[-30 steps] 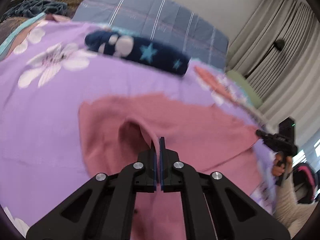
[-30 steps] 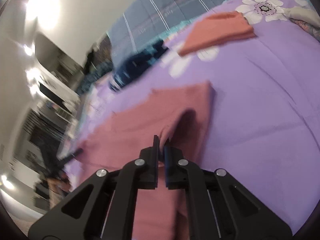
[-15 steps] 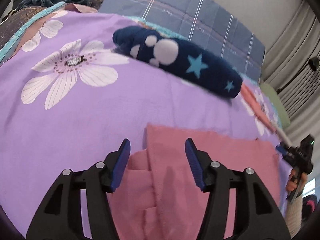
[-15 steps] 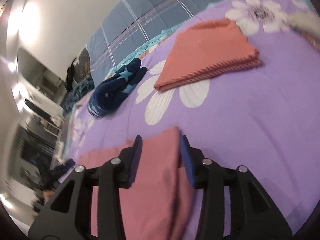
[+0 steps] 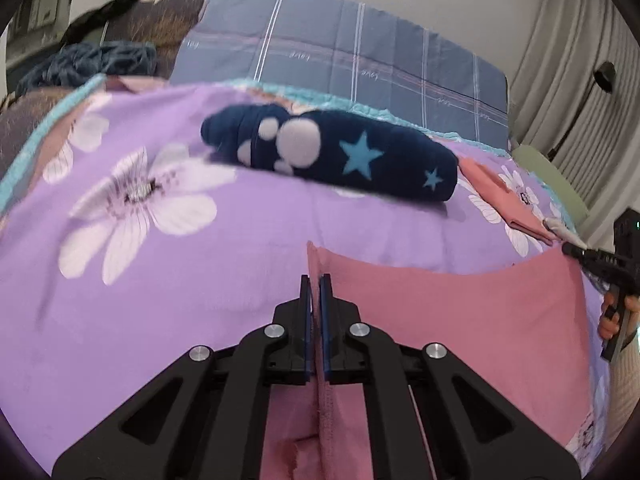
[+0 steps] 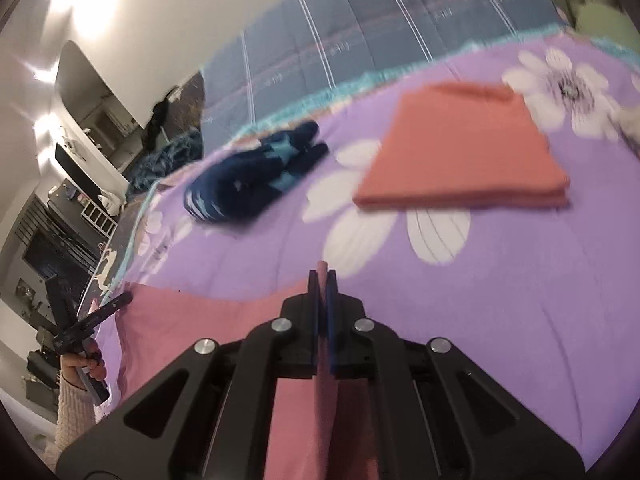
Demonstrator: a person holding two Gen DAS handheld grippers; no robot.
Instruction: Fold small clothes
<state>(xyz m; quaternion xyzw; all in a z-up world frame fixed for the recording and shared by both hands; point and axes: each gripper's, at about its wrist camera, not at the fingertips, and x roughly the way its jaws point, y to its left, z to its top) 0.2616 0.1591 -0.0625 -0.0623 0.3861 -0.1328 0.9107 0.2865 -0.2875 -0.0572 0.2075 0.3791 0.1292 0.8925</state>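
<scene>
So the dusty-pink cloth garment [image 5: 460, 320] is spread on the purple floral bedspread [image 5: 200, 280], and both grippers have just clamped down on its far edge. The left gripper [image 5: 315, 296] pinches the left corner and the right gripper [image 6: 321, 284] the right corner, each with fabric between the pads. Further up the bed lies a rolled navy fleece piece with stars and white dots [image 5: 332, 152], with a folded salmon-orange cloth [image 6: 460, 148] near it on the right.
</scene>
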